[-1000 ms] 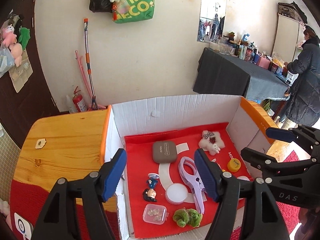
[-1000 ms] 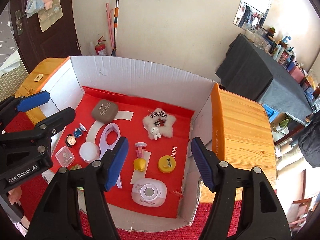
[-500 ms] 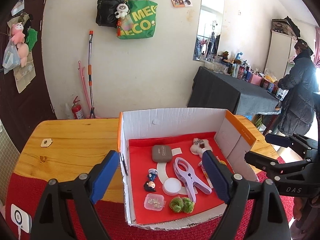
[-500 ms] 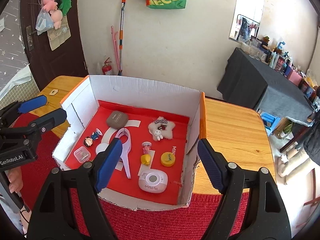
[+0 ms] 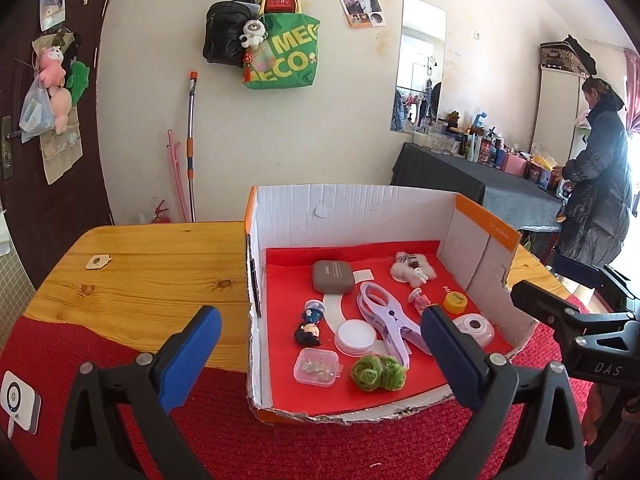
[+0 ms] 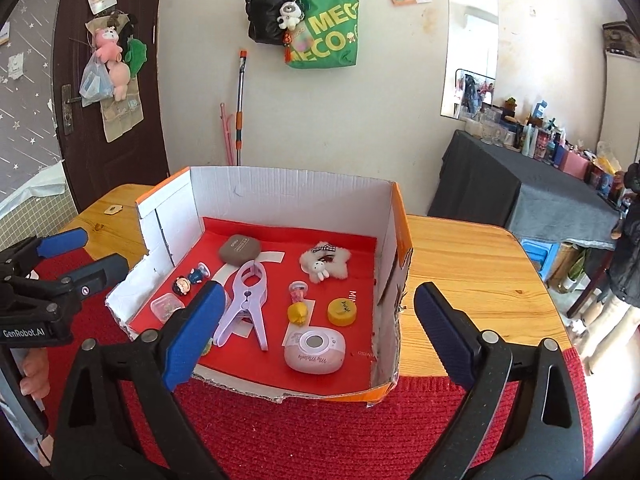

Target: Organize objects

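Grippers first: we hold the left gripper (image 5: 320, 350) and the right gripper (image 6: 316, 330) over the near edge of the cardboard box (image 5: 348, 212), both angled downward. Jaws on both are opening and already stand wide. Nothing is pinched between either pair; the box contents only show through the gaps.

Ahead of the left gripper, between its blue pads, we see the following on the red liner (image 5: 400, 392):
- a clear plastic case (image 5: 317, 367), nearest the tool;
- a green yarn bundle (image 5: 378, 372), just beside the case toward the right pad;
- a white round lid (image 5: 355, 337) and a small figurine (image 5: 310, 322), one row farther out;
- a lilac clip (image 5: 384, 320), lying flat beside the lid, its rear end close to the right pad;
- a grey pouch (image 5: 333, 276) and a white plush toy (image 5: 412, 270), near the far wall.

Ahead of the right gripper, between its pads, we see:
- a pink round device (image 6: 315, 350), nearest the tool;
- a yellow cap (image 6: 342, 312), a yellow duck piece (image 6: 298, 314) and a pink capsule toy (image 6: 297, 291), just beyond it.

The box rests on a wooden table (image 5: 160, 264) partly covered by a red mat (image 6: 320, 432). The right gripper's pad toward that side lines up over bare wood outside the box wall. A person in a dark coat (image 5: 596, 184) stands well beyond the right gripper at a cluttered side table (image 6: 532, 196).
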Demonstrator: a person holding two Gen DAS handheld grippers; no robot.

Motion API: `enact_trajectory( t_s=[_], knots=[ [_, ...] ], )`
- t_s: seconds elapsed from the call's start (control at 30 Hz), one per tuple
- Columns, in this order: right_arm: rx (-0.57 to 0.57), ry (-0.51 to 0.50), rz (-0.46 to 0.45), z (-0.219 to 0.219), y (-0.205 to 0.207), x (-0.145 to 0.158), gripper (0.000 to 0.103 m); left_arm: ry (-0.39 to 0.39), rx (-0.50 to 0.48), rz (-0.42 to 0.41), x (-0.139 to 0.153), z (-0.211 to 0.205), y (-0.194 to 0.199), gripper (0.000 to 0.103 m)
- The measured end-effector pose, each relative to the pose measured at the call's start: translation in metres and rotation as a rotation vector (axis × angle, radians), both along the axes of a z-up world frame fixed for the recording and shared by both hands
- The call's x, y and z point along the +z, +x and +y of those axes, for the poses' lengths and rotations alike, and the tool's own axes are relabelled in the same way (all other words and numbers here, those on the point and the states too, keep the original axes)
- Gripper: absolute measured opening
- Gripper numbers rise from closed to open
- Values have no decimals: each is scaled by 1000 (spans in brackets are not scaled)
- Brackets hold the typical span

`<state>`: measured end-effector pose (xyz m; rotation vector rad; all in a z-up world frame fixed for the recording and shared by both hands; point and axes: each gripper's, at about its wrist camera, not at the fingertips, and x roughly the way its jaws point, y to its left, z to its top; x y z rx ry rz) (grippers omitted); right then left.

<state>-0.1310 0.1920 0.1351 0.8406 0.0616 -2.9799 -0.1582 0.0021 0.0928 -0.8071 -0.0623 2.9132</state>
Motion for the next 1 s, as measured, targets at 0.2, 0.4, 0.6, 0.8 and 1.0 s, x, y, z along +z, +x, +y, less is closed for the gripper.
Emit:
enact_trajectory(
  t_s=[0.2, 0.4, 0.6, 0.8, 1.0],
  knots=[
    [-27, 16, -40, 2, -14, -27, 97, -45, -1, -4, -18, 11, -7, 103],
    [-54, 9, -62, 8, -21, -43, 97, -70, 17, -10, -31, 14, -13, 103],
    [-71, 20, -92, 12, -28, -56, 97, -80, 29, -28, -42, 13, -18, 103],
    [-77, -24, -122, 21, -31, -59, 97, -41, 21, -78, -48, 8, -26, 103],
    [-82, -21, -150, 21, -34, -62, 97, -41, 27, -92, -50, 7, -28, 103]
  ],
)
